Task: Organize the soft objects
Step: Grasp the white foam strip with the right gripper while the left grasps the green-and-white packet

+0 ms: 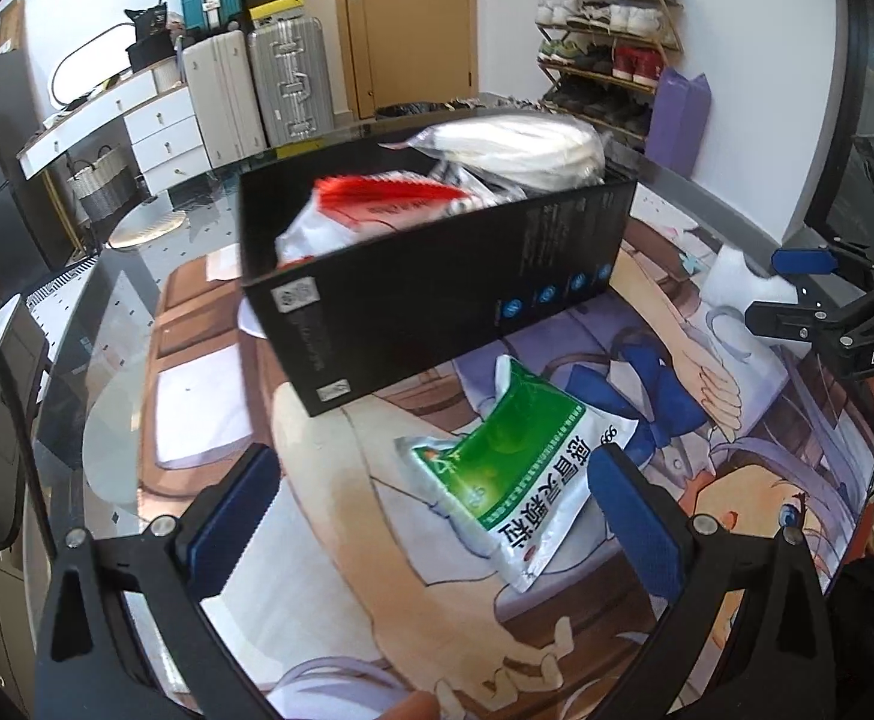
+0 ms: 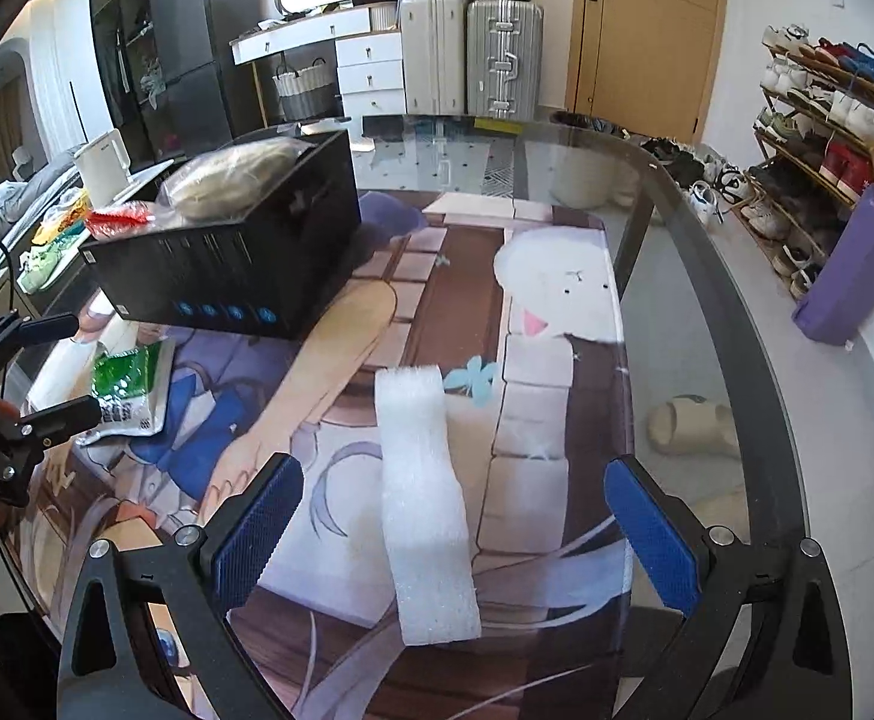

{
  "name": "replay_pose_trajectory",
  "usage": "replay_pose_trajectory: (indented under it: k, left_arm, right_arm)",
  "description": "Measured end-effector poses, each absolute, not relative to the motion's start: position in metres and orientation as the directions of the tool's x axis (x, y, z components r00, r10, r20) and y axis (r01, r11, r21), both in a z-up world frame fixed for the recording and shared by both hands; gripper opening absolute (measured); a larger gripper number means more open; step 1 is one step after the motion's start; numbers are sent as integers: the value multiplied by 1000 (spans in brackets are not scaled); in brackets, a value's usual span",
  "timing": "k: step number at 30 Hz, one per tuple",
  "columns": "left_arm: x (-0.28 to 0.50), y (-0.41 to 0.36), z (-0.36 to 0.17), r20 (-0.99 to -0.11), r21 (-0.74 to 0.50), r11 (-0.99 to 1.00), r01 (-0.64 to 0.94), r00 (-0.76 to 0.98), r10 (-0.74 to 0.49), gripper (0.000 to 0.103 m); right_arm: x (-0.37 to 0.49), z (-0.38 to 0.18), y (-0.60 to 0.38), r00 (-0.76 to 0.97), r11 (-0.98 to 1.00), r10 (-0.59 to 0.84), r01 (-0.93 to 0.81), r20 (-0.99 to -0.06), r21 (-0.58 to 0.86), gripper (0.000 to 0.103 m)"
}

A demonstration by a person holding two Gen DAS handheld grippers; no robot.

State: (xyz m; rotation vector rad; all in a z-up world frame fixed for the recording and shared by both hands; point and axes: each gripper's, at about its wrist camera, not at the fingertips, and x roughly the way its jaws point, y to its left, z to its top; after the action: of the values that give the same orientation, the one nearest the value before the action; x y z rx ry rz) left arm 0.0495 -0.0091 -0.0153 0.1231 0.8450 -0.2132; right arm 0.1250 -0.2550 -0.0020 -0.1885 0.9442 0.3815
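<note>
A black box (image 1: 437,276) stands on the printed mat and holds a red-and-white packet (image 1: 377,204) and a clear bag of white material (image 1: 514,147). It also shows in the right wrist view (image 2: 227,252). A green-and-white sachet (image 1: 514,474) lies flat on the mat in front of the box, between the open fingers of my left gripper (image 1: 437,516), which is empty. A white foam strip (image 2: 425,498) lies on the mat between the open fingers of my right gripper (image 2: 454,528), also empty. The sachet shows at the left of the right wrist view (image 2: 128,384).
The mat (image 2: 532,396) covers a glass table whose curved edge (image 2: 736,324) runs along the right. Beyond stand suitcases (image 2: 472,60), a white dresser (image 2: 371,72), a door, a shoe rack (image 2: 826,132) and a purple bag (image 2: 856,270). A white kettle (image 2: 104,165) stands at the left.
</note>
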Motion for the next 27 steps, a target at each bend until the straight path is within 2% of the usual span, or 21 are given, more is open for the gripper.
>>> replay_pose_trajectory:
  k: [13,22,25,27]
  left_arm:
    - [62,-29,-25,-803,37,945,324,573,-165,103]
    - [73,-32,-27,-816,-9,942,335,542,-201,103]
    - [74,-34,-26,-814,-10,937,348,541,-210,101]
    - [72,-36,-24,-809,-10,930,367,544,-223,93]
  right_arm:
    - [121,-11,-257,494,911,249,-411,-833,29,102]
    - [119,-14,-258,466,904,256,-425,-847,39,102]
    - [119,-14,-258,462,900,264,-433,-846,44,102]
    - [119,-14,-257,461,898,269,-438,-846,47,102]
